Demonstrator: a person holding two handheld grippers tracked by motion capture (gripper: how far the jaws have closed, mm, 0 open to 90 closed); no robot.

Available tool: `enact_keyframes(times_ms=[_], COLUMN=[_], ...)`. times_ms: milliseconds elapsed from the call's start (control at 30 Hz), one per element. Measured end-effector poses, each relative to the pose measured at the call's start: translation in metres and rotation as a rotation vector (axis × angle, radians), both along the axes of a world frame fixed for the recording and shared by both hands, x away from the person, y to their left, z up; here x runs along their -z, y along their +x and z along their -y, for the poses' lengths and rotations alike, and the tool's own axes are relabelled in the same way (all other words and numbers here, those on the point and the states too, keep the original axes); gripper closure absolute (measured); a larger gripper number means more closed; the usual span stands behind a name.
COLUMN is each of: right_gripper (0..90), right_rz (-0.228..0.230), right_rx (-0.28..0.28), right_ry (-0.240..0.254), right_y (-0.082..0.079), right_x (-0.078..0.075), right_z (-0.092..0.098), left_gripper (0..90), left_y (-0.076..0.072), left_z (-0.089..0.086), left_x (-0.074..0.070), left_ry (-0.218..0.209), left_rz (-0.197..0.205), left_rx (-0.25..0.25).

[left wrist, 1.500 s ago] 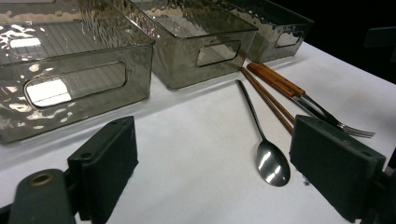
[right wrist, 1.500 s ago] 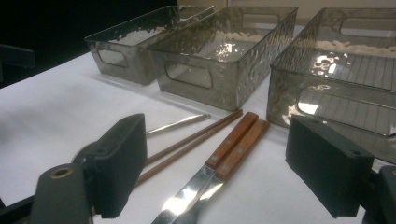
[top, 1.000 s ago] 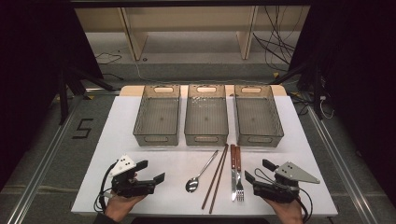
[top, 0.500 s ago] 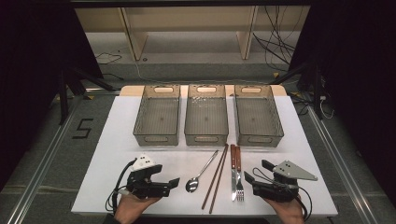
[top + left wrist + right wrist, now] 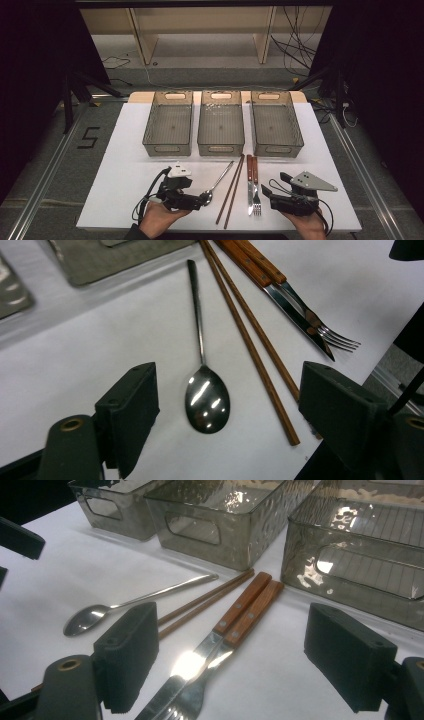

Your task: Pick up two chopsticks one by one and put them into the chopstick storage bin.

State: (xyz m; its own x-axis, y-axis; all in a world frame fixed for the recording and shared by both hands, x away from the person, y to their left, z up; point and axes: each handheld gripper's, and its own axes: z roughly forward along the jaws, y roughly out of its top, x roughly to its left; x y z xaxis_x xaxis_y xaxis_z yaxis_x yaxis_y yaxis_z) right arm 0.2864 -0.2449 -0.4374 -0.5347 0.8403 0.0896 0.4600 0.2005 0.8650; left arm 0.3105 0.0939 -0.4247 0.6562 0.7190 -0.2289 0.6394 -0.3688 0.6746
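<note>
A steel spoon (image 5: 220, 180) lies on the white table (image 5: 125, 150), bowl toward me. To its right lie two brown chopsticks (image 5: 232, 190), then a wooden-handled knife and fork (image 5: 252, 182) side by side. My left gripper (image 5: 199, 198) is at the spoon's bowl. In the left gripper view the spoon bowl (image 5: 207, 399) lies between the jaws of the left gripper (image 5: 228, 371), apart from both pads. Those jaws have just been closing a little and still stand wide. My right gripper (image 5: 232, 616) is open over the knife and fork (image 5: 250, 607), touching neither.
Three clear plastic bins (image 5: 220, 125) stand in a row across the middle of the table, just beyond the cutlery. Bare table lies left of the left hand. The table's front edge (image 5: 225, 231) runs close under both hands.
The left gripper has moved right across the table, from well left of the spoon to the spoon's bowl. The right gripper has stayed where it was.
</note>
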Motion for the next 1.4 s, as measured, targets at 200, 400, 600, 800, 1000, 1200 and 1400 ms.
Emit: enact_keyframes(times_ms=[200, 400, 600, 800, 1000, 1200, 1400], right_gripper=[22.4, 22.4, 22.4, 22.4, 22.4, 22.4, 22.5], right_rz=[-0.008, -0.014, -0.015, -0.023, -0.025, -0.026, -0.031], right_rx=[-0.001, -0.004, -0.007, -0.009, -0.01, -0.011, -0.013], right_ry=[-0.004, -0.006, -0.011, -0.017, -0.018, -0.021, -0.023], right_y=[0.0, 0.001, 0.002, 0.002, 0.002, 0.003, 0.003], right_x=[0.0, 0.001, 0.002, 0.003, 0.003, 0.003, 0.004], right_z=[0.0, 0.0, -0.001, -0.001, -0.001, -0.002, -0.002], left_gripper=[26.9, 31.5, 38.6, 42.6, 45.9, 50.6, 55.4], left_y=[0.009, 0.019, 0.024, 0.03, 0.033, 0.033, 0.035], left_z=[0.027, 0.053, 0.07, 0.079, 0.085, 0.095, 0.1], left_x=[0.002, 0.009, 0.012, 0.014, 0.021, 0.025, 0.026], left_ry=[0.057, 0.151, 0.207, 0.251, 0.277, 0.326, 0.344], left_rz=[-0.054, -0.091, -0.108, -0.128, -0.151, -0.152, -0.163], left_rx=[0.048, 0.093, 0.126, 0.132, 0.144, 0.164, 0.166])
